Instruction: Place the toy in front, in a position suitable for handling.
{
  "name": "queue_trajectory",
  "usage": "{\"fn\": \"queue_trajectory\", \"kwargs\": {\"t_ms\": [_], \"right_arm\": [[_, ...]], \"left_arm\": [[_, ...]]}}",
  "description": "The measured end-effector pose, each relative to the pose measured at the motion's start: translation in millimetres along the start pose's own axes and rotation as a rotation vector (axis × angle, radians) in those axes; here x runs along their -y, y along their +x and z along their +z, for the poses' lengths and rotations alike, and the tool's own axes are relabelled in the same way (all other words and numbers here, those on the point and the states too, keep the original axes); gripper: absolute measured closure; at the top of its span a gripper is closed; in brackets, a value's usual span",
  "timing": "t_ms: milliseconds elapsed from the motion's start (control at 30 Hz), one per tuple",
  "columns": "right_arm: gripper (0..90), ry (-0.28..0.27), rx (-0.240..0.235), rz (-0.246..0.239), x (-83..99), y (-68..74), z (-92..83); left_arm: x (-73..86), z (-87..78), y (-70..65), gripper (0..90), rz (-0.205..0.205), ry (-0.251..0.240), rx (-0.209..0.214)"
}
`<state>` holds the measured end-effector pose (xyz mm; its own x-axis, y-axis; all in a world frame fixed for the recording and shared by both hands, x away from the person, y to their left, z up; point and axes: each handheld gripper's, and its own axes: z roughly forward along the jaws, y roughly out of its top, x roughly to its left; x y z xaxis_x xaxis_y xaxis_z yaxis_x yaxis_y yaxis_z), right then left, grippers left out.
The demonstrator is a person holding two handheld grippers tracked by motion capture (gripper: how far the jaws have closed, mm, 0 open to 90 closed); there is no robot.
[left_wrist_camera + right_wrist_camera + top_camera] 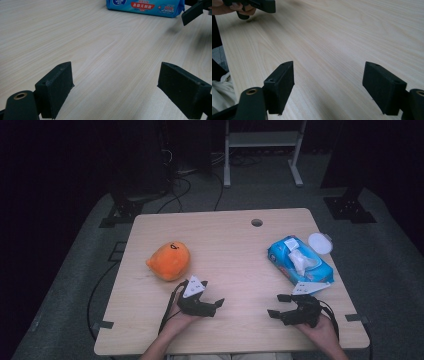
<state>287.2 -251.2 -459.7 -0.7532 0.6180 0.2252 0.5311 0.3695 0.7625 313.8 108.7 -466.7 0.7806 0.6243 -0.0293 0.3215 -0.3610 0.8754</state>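
An orange plush toy (170, 261) lies on the left half of the wooden table (225, 245). A blue pack of wet wipes (299, 261) lies on the right half, with a white wipe sticking out of its top; its blue side (145, 5) faces the left gripper view. My left gripper (216, 307) rests low near the front edge, just right of the plush, and points right. Its jaws stand open (116, 75) over bare wood. My right gripper (275, 304) sits in front of the pack and points left, open (328, 72) with nothing between its jaws.
A round white lid (320, 242) lies by the pack's far right corner. A cable hole (257, 222) is in the table's far edge. Bare wood runs between the two grippers. A white rack (262, 150) and cables stand on the floor behind the table.
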Motion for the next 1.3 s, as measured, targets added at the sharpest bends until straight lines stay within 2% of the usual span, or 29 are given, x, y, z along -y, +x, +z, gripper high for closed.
{"fn": "queue_trajectory", "kwargs": {"t_ms": [100, 200, 300, 333, 433, 600, 700, 733, 767, 900, 1000, 1033, 1067, 1100, 1167, 1300], "right_arm": [[24.4, 0.011, -0.002, 0.006, 0.8, -2.4, 2.1], [24.4, 0.009, -0.014, 0.007, -0.2, -3.7, 4.4], [24.3, 0.010, -0.017, 0.002, -1.5, -3.5, 5.9], [24.3, 0.013, -0.021, -0.003, -2.2, -2.6, 7.7], [24.3, 0.022, -0.019, -0.006, -2.4, -1.5, 9.6], [24.3, 0.025, -0.017, -0.008, -3.5, 0.1, 11.0], [24.3, 0.023, -0.014, -0.006, -3.9, 1.5, 11.2], [24.3, 0.022, -0.015, -0.007, -3.9, 2.0, 11.2], [24.3, 0.020, -0.015, -0.008, -3.8, 2.8, 11.3], [24.3, 0.023, -0.015, -0.017, -4.4, 6.8, 11.9], [24.3, 0.022, -0.018, -0.020, -4.9, 7.9, 11.7], [24.3, 0.022, -0.018, -0.020, -4.9, 7.9, 11.7], [24.3, 0.023, -0.021, -0.023, -4.8, 6.7, 12.0], [24.3, 0.023, -0.021, -0.023, -4.8, 6.7, 12.0], [24.3, 0.027, -0.023, -0.019, -5.1, 5.6, 11.7], [24.3, 0.019, -0.022, -0.023, -6.0, 6.2, 9.7]], "left_arm": [[-0.8, 0.0, 0.7, 12.4, -0.004, -0.009, -0.005], [-3.6, -2.9, 1.2, 12.4, -0.034, -0.027, 0.012], [-7.7, -6.6, 0.6, 12.4, -0.023, -0.044, 0.002], [-13.4, -11.3, 0.9, 12.4, -0.019, -0.068, -0.004], [-22.7, -20.6, 5.2, 12.4, -0.004, -0.112, -0.033], [-33.7, -40.6, 19.6, 12.4, -0.024, -0.185, -0.085], [-36.5, -56.6, 29.5, 12.4, -0.048, -0.249, -0.116], [-36.5, -56.6, 29.5, 12.4, -0.048, -0.249, -0.116], [-37.5, -67.6, 35.9, 12.4, -0.048, -0.279, -0.153], [-36.8, -84.7, 50.4, 12.5, -0.058, -0.317, -0.225], [-33.3, -93.1, 62.4, 12.5, -0.080, -0.328, -0.261], [-33.3, -93.1, 62.4, 12.5, -0.080, -0.328, -0.261], [-29.5, -97.3, 70.5, 12.5, -0.096, -0.331, -0.282], [-29.5, -97.3, 70.5, 12.5, -0.096, -0.331, -0.282], [-23.0, -102.6, 82.0, 12.4, -0.116, -0.323, -0.316], [-16.0, -105.8, 91.1, 12.4, -0.142, -0.321, -0.344]]}}
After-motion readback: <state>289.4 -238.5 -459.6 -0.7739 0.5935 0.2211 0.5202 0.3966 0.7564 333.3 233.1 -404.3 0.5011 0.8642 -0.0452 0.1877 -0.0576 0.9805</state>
